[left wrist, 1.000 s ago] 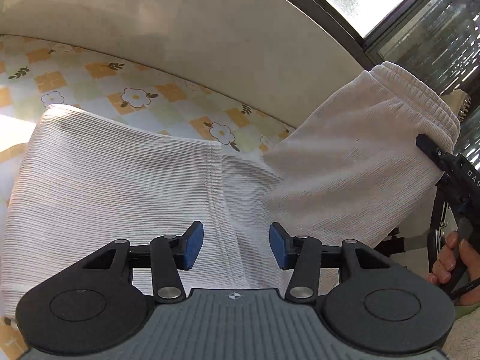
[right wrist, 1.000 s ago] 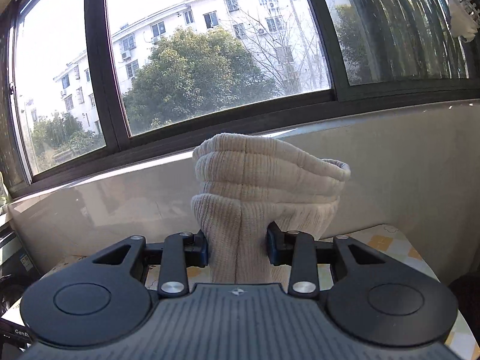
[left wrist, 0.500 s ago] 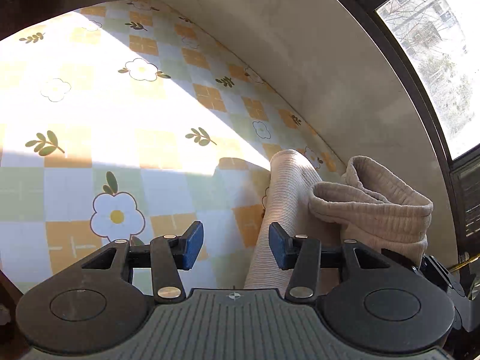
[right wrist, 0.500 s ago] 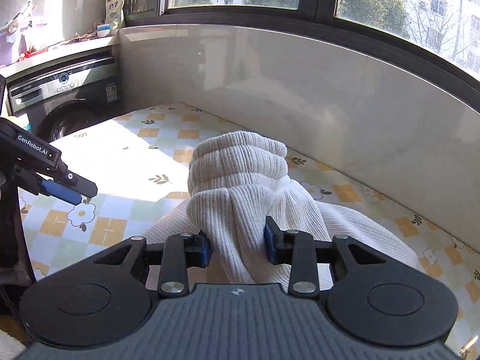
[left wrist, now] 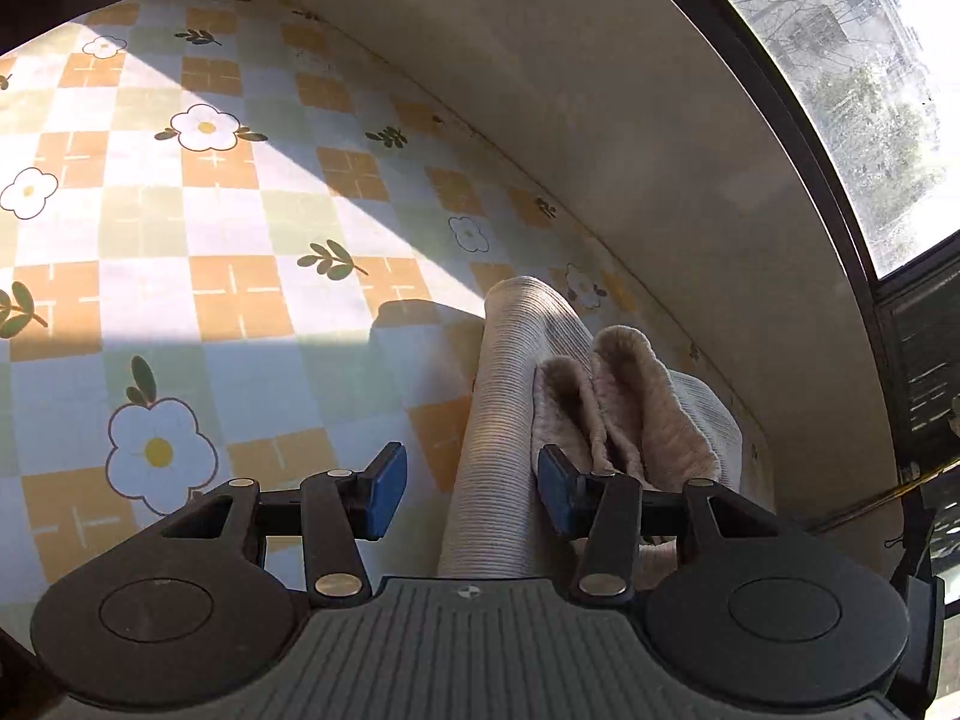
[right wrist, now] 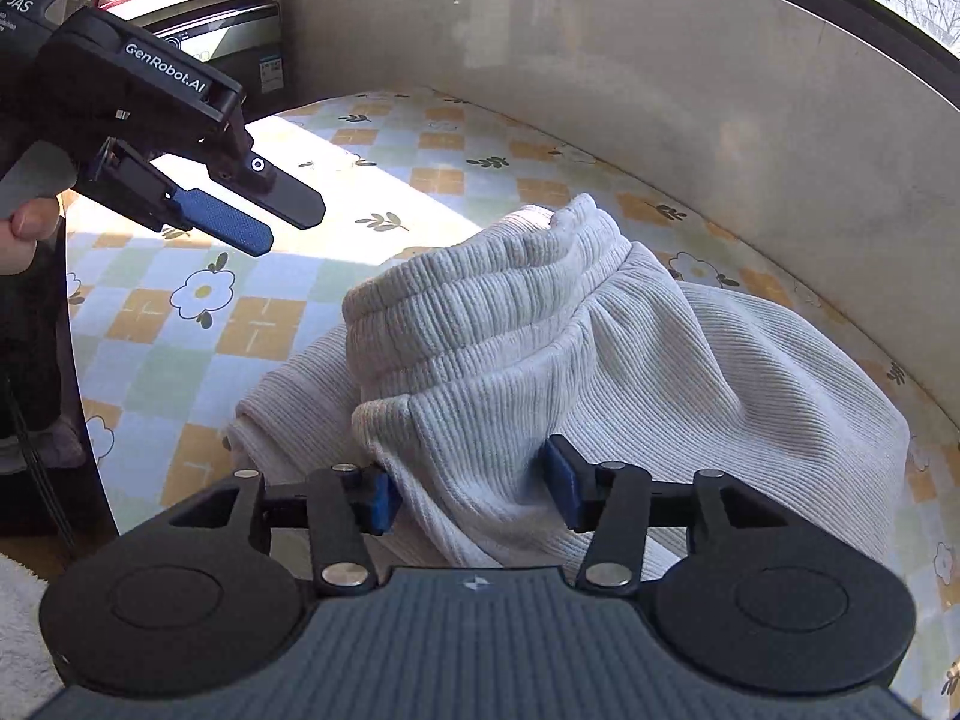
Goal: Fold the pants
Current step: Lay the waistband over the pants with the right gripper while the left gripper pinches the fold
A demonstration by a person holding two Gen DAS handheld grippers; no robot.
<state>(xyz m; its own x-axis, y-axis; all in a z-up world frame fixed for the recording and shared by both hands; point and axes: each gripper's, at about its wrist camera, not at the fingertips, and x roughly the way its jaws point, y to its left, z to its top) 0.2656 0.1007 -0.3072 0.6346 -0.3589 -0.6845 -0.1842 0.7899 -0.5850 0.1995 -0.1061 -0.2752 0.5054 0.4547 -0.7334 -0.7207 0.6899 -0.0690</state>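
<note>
The cream ribbed pants (right wrist: 600, 348) lie in a folded heap on the flowered tablecloth (right wrist: 252, 324), with the thick waistband (right wrist: 480, 294) on top. My right gripper (right wrist: 471, 498) is low over the heap's near edge. Its jaws are opening, and a bunch of the cloth still sits loosely between the blue pads. In the left wrist view the pants (left wrist: 510, 390) show as a rolled fold at the lower right. My left gripper (left wrist: 471, 495) hovers open above their left edge and holds nothing. It appears again in the right wrist view as the left gripper (right wrist: 240, 216), apart from the cloth.
A pale wall panel (left wrist: 600, 120) curves round the table's far side, under a dark-framed window (left wrist: 870, 90). A washing machine (right wrist: 228, 42) stands beyond the table's left end. A person's hand (right wrist: 24, 228) holds the left gripper's handle.
The right gripper came down from in front of the window and laid the waistband on the table, then its jaws widened. The left gripper swung off the spread pants leg to beside the heap.
</note>
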